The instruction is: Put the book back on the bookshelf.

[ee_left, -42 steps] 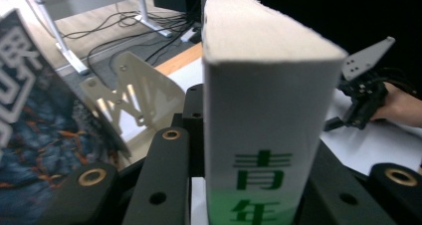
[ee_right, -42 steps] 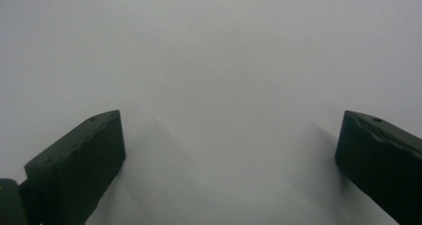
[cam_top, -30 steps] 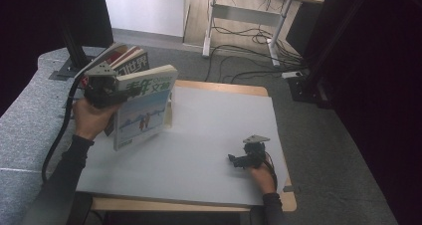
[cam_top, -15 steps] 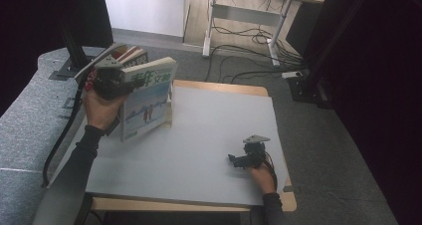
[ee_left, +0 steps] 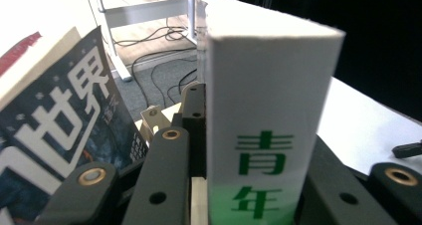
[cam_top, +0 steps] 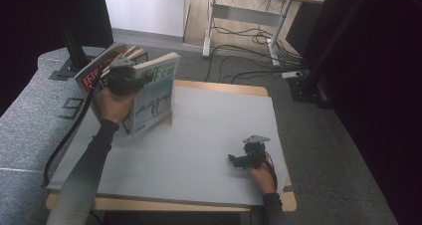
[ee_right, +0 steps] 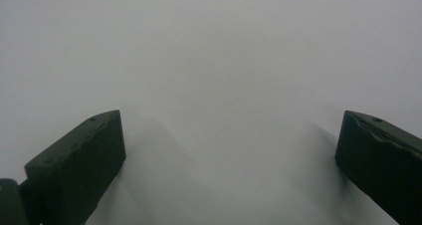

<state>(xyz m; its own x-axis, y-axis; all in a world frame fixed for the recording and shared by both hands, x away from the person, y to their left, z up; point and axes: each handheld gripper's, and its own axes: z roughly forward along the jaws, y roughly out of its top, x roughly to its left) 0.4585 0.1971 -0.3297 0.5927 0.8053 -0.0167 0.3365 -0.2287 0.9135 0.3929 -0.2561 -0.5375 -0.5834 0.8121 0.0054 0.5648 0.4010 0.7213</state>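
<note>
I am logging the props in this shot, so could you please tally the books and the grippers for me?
Books: 3 - white book with green characters held upright, dark blue book with white characters, red-and-white book leaning behind it.
Grippers: 2 - left gripper, right gripper.
Total: 5.

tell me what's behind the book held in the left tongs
Behind the white-spined book in the left tongs lean more books, one dark-covered. Their lower parts and their number stay hidden.
</note>
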